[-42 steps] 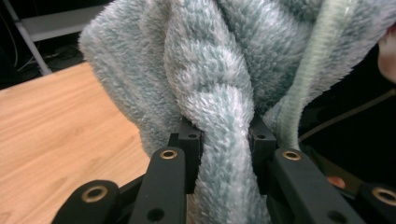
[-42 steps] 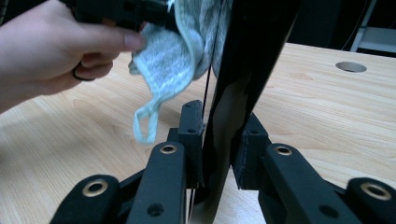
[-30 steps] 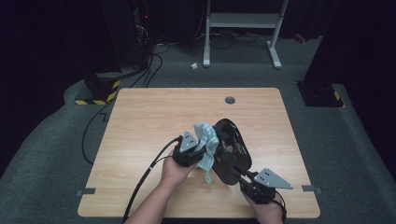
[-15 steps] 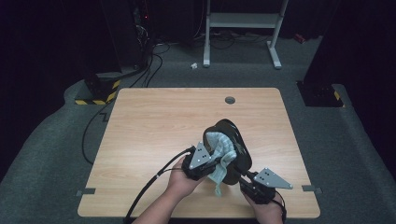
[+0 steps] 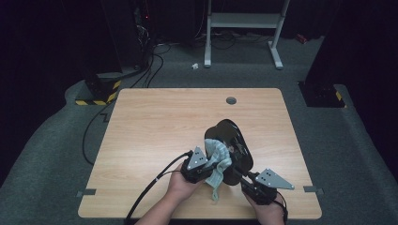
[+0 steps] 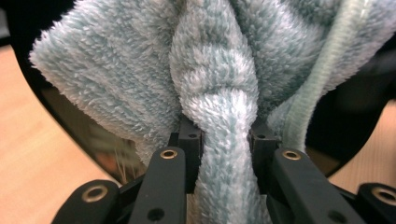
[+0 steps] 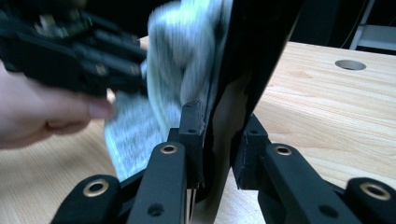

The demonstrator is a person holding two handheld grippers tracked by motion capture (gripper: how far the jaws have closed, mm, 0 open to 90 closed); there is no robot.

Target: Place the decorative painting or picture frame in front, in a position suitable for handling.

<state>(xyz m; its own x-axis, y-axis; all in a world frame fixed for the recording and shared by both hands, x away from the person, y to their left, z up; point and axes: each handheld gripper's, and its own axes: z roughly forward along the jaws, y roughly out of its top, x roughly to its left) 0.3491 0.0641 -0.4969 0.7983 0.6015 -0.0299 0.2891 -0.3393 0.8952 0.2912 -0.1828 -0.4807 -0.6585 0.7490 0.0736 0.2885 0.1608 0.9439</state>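
Right gripper [image 5: 240, 176] clamps black plate [image 5: 233, 140], tilted away

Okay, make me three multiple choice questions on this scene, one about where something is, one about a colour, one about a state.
1. Where is the black plate?
A. flat at the table's far edge
B. held up on edge over the table
C. on the floor

2. What colour is the cloth?
A. pale blue-green
B. red
C. yellow

3. How is the left gripper?
A. open, nothing between its jaws
B. shut on the cloth
C. shut on the plate

Answers: 1 B, the right gripper clamps its lower rim; 2 A, the pile is pale blue-green; 3 B, the jaws squeeze a bunched fold.
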